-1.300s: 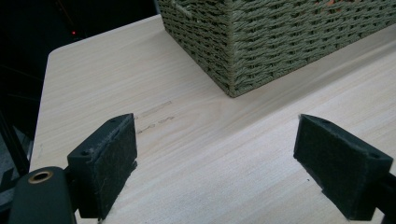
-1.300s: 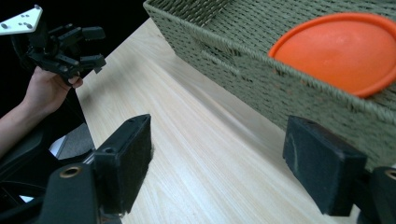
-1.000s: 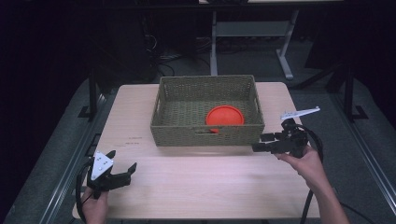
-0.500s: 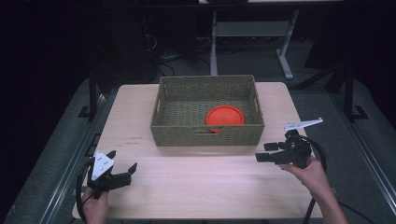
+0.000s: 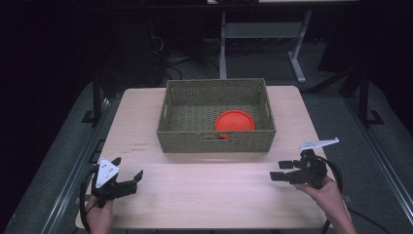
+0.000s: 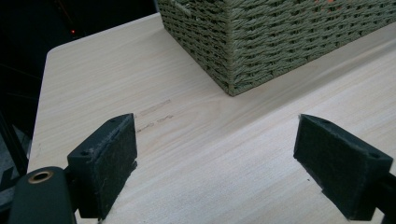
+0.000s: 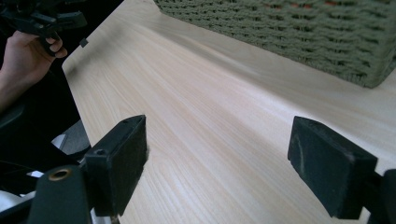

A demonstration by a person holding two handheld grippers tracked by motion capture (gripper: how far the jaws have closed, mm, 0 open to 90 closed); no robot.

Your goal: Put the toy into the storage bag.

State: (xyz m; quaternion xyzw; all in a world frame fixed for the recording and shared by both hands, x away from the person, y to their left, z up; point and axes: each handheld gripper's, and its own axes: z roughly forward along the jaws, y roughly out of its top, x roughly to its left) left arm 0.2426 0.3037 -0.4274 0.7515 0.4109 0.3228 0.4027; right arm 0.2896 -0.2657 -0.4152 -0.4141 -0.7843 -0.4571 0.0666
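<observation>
**Right gripper drawn back from the basket**

Pulled away from the basket's right end over the last second, the right gripper (image 5: 281, 171) now hovers near the desk's front right corner, its jaws spread wide and empty, pointing left across the bare wood. The person's right hand (image 5: 327, 192) grips it from the front edge. The left gripper (image 5: 127, 170) has stayed put near the front left corner, jaws also wide apart with nothing between them, aimed toward the basket's near left corner, as the left gripper view shows.

The olive-green woven rectangular basket (image 5: 216, 140) sits on the light wooden desk (image 5: 209, 195) toward the rear edge, roughly centred between the left and right edges. Inside it, a flat round orange-red lid (image 5: 234, 121) lies against the front wall, right of centre. Both grippers are well apart from the basket and from each other. In the right gripper view, the left hand (image 7: 25, 58) shows beyond the desk's far corner.
</observation>
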